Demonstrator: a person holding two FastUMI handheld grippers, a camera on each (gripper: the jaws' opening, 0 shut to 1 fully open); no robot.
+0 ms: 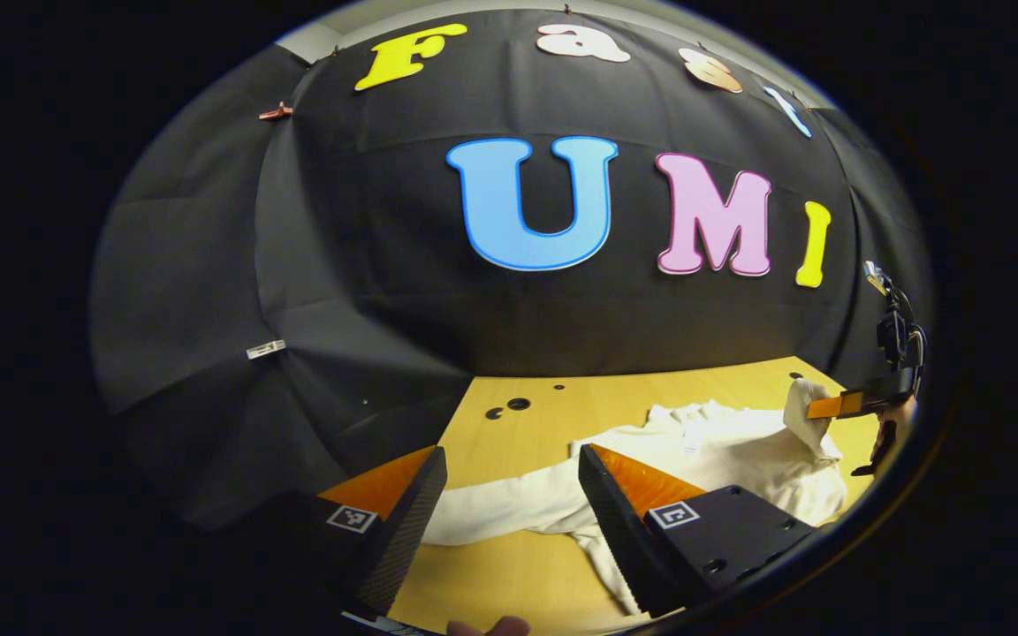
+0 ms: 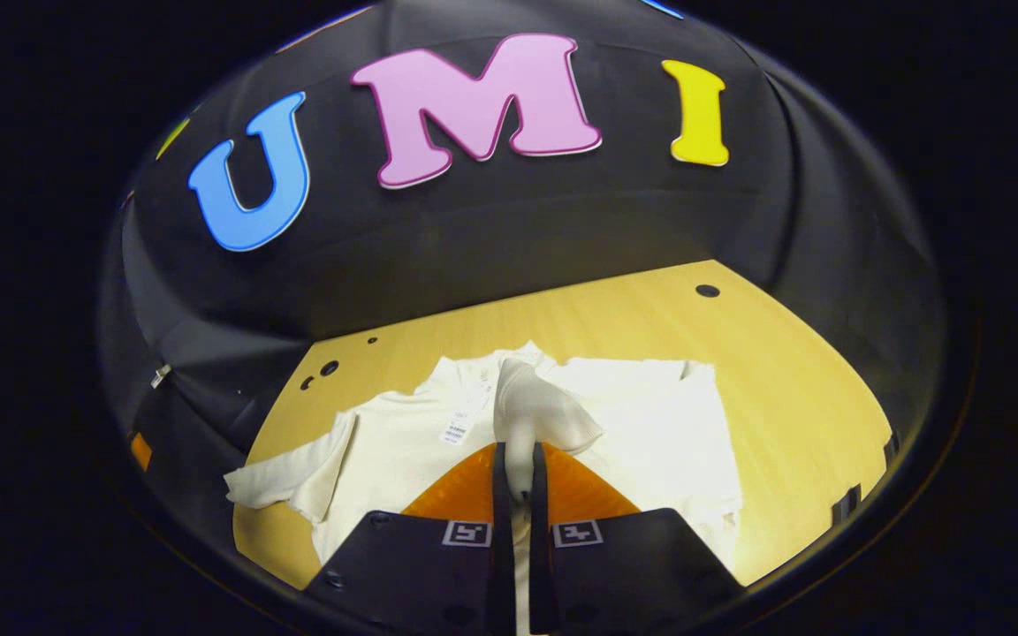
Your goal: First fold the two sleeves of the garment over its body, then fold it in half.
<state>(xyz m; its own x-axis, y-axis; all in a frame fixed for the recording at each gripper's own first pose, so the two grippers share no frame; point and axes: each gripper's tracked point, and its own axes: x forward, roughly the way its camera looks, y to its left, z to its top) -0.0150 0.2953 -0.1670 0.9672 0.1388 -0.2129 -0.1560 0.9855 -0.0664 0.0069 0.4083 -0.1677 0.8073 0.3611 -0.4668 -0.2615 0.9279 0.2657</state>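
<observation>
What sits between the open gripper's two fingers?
In the left gripper view, the left gripper frames the garment's spread sleeve lying on the wooden table.

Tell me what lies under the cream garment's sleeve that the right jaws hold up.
Under the lifted sleeve lies the cream fabric garment's body, spread on the yellow wooden table. The right gripper covers the part just below the fold.

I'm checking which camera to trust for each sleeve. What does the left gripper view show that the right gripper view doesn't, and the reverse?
Left gripper view alone: the left gripper, fingers apart above the flat sleeve, plus a side look at the right gripper lifting cloth.

Right gripper view alone: the right gripper's fingers closed on the raised sleeve, and the paper tag near the collar.

Both: the white garment spread on the wooden table.
</observation>
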